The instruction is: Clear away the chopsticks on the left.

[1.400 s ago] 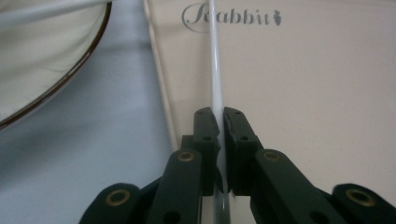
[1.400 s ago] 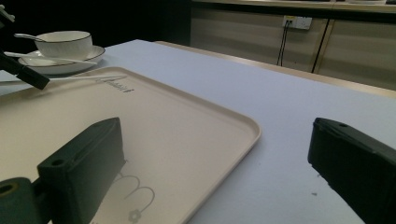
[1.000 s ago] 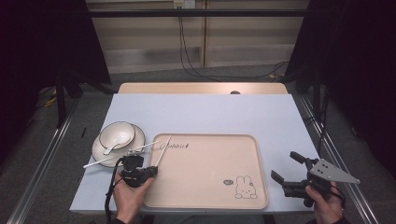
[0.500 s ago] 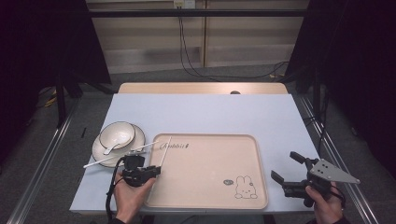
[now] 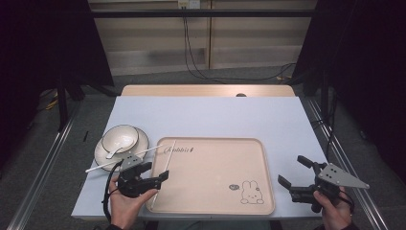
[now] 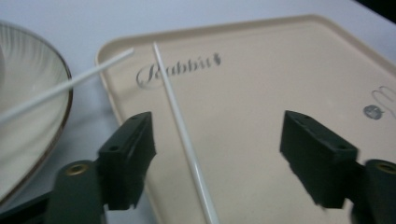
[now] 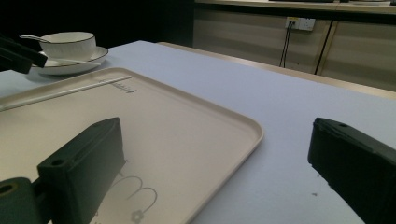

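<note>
Tray [image 5: 215, 191]: beige plastic, smooth, semi-matt w/ soft sheen, printed script + rabbit. Chopstick [image 6: 182, 135] on it: white, smooth, glossy, looks like plastic; second chopstick [image 6: 60, 86] same. Bowl [image 5: 120, 139] & saucer [image 5: 103, 155]: glazed white ceramic, shiny, dark rim line, ribbed inside. Table [image 5: 215, 120]: pale blue-white top, matt, smooth. Left claw [image 6: 224, 158] pads: black matt plastic, brass-look inserts.

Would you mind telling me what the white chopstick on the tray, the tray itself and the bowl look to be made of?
The chopstick looks like smooth white plastic or melamine, with an even, faint sheen. The tray seems matte beige plastic: moulded rounded rim, printed rabbit. The bowl appears to be glazed ceramic, glossy white with a thin dark rim, though melamine is possible.
</note>
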Tool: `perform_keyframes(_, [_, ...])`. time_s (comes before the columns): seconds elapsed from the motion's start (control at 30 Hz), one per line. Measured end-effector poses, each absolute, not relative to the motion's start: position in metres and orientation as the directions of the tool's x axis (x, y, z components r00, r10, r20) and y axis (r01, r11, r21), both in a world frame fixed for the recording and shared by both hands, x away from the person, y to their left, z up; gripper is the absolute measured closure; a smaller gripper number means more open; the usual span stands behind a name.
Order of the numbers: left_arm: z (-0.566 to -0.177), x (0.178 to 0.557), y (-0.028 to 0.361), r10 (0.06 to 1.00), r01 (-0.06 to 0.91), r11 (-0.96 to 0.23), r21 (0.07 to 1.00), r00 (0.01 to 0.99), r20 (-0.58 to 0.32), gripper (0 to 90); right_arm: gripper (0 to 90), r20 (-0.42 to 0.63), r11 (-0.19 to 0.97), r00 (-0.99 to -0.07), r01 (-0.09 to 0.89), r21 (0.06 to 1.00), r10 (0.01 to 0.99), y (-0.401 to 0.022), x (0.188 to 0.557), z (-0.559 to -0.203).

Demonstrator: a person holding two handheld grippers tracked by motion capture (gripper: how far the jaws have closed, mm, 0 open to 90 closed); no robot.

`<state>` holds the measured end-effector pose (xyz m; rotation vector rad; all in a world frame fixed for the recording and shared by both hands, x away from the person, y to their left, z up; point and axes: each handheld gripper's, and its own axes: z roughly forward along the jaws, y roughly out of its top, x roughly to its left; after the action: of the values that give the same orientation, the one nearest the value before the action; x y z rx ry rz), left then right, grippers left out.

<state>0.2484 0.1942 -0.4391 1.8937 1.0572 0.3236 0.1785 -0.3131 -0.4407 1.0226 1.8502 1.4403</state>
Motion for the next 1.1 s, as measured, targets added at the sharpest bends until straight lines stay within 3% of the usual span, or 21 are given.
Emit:
perform_keyframes(0.27, [-0.426, 0.242, 0.215, 0.716, 0.519, -0.177, 0.836, 0.651, -0.252, 9.6, 3.0, 0.024, 0.115, -0.538, 0.223, 0.968, 0.843, -0.313, 0.178, -0.44])
perform_keyframes(0.37, [-0.424, 0.235, 0.227, 0.682, 0.459, -0.202, 0.865, 0.7, -0.212, 4.4, 3.0, 0.024, 0.115, -0.541, 0.223, 0.968, 0.841, -0.313, 0.178, -0.44])
perform_keyframes(0.5, [-0.424, 0.23, 0.243, 0.661, 0.417, -0.246, 0.875, 0.733, -0.164, 4.4, 3.0, 0.014, 0.123, -0.539, 0.218, 0.968, 0.842, -0.312, 0.179, -0.441])
perform_keyframes(0.97, [-0.409, 0.236, 0.301, 0.623, 0.385, -0.304, 0.871, 0.773, -0.124, 4.4, 3.0, 0.016, 0.12, -0.535, 0.218, 0.968, 0.845, -0.312, 0.179, -0.441])
perform_keyframes(1.1, [-0.408, 0.244, 0.321, 0.672, 0.398, -0.309, 0.864, 0.734, -0.098, 5.0, 2.9, 0.014, 0.123, -0.538, 0.219, 0.968, 0.843, -0.313, 0.179, -0.441])
